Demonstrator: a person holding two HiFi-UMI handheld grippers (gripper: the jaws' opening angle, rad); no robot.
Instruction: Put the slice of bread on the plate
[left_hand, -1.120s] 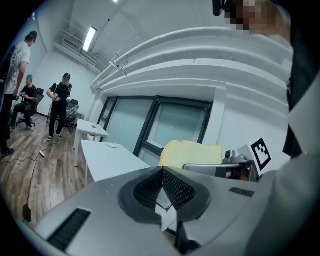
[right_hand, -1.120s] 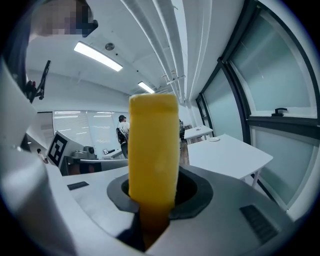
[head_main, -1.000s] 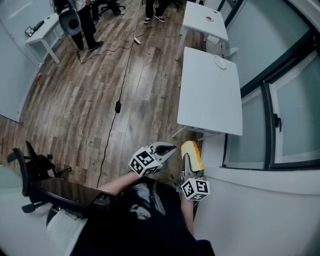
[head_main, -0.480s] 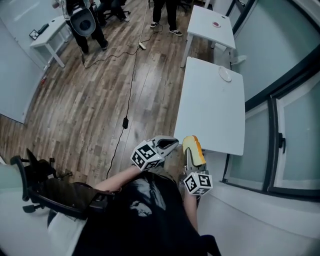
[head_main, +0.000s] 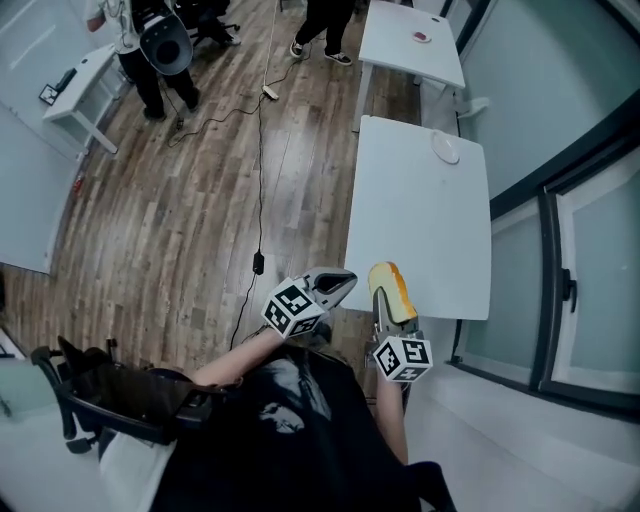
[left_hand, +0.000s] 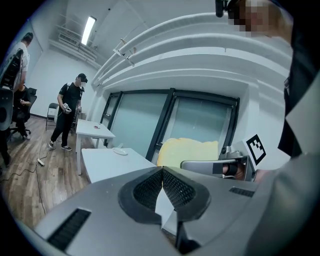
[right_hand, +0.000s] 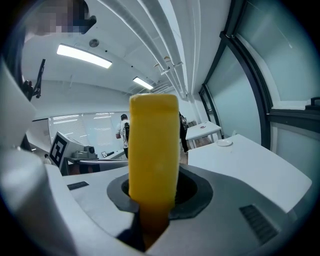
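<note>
The slice of bread (head_main: 391, 290), yellow with a darker crust, stands upright on its edge between the jaws of my right gripper (head_main: 386, 305), which is shut on it. It fills the middle of the right gripper view as the bread (right_hand: 153, 150). My left gripper (head_main: 338, 284) is beside it, shut and holding nothing; its pads (left_hand: 161, 184) meet. A small white plate (head_main: 446, 148) lies at the far right of a long white table (head_main: 415, 215). Both grippers are at the table's near edge. The plate (right_hand: 224, 143) is far ahead of the bread.
A second white table (head_main: 405, 45) with a small red thing on it stands beyond the first. A glass wall (head_main: 560, 230) runs along the right. People stand at the far end of the wooden floor (head_main: 170, 200); a cable (head_main: 258, 150) crosses it. An office chair (head_main: 90, 390) is at lower left.
The person has walked forward. The white table and plate have come closer, and both grippers, the right one still holding the bread, now reach the table's near edge.
</note>
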